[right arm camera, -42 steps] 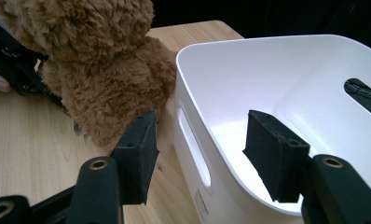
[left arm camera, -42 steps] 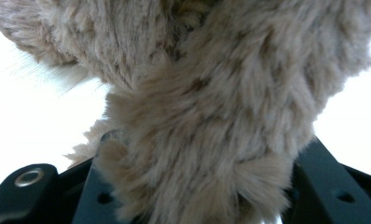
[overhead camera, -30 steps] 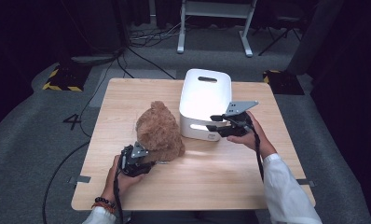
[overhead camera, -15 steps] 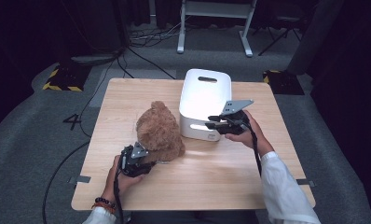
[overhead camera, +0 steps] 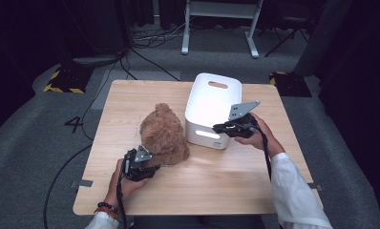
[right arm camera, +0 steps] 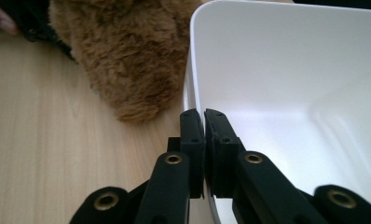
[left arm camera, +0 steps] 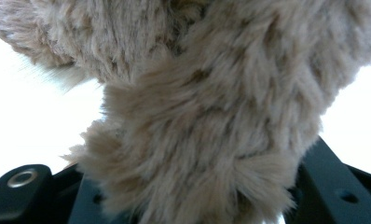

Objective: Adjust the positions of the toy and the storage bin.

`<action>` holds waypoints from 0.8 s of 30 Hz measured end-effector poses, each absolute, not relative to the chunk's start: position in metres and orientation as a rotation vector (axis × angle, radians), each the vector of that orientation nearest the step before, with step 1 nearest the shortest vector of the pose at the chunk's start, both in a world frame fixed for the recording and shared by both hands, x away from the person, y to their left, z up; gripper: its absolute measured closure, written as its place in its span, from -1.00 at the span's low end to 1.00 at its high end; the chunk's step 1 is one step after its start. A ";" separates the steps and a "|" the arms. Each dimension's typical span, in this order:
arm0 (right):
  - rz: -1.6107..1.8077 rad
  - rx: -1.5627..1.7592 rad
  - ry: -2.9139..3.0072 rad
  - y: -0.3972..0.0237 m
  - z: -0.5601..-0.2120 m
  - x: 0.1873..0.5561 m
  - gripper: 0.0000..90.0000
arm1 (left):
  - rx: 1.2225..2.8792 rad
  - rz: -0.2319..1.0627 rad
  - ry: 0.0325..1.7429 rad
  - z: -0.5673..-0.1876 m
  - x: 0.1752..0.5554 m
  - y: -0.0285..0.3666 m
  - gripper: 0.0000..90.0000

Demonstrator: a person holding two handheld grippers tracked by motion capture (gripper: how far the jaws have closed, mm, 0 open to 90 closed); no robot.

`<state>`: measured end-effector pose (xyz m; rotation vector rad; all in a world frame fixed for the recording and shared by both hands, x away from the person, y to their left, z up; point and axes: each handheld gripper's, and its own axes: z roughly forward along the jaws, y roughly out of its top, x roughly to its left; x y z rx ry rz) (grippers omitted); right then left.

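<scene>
Moved: right gripper (overhead camera: pixel 220 128) jaws, just closing, now pinch my white bin's (overhead camera: pixel 212 102) near wall.
Bin axis: 6 to 12 o'clock, table (overhead camera: pixel 236 176) centre-right.
Bear (overhead camera: pixel 163 134): brown, shaggy; left gripper (overhead camera: pixel 147 163) clamps its fur.

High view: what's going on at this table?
A person works with two handheld grippers at a wooden table. The left gripper is clamped on the fluffy brown teddy bear. The right gripper, its jaws just closing, pinches the near rim of the white plastic bin. The bear sits on the table beside the bin.

Right gripper (right arm camera: pixel 204 114) fingers (right arm camera: pixel 192 135) clamped on white bin (right arm camera: pixel 286 84) wall, brown plush toy (right arm camera: pixel 123 51) beside
</scene>
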<state>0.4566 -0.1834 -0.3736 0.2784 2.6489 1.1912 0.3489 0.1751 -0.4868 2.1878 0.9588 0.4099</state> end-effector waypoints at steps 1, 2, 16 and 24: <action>1.193 0.268 2.654 -0.185 -0.374 0.455 0.94 | 2.189 0.408 0.957 -0.487 0.349 0.175 0.23; 1.198 0.250 2.660 -0.186 -0.374 0.451 0.96 | 2.189 0.406 0.958 -0.487 0.349 0.175 0.23; 1.211 -0.001 2.703 -0.224 -0.373 0.412 0.96 | 2.192 0.411 0.968 -0.487 0.349 0.172 0.21; 1.205 -0.095 2.715 -0.244 -0.371 0.385 0.95 | 2.193 0.410 0.970 -0.487 0.349 0.171 0.21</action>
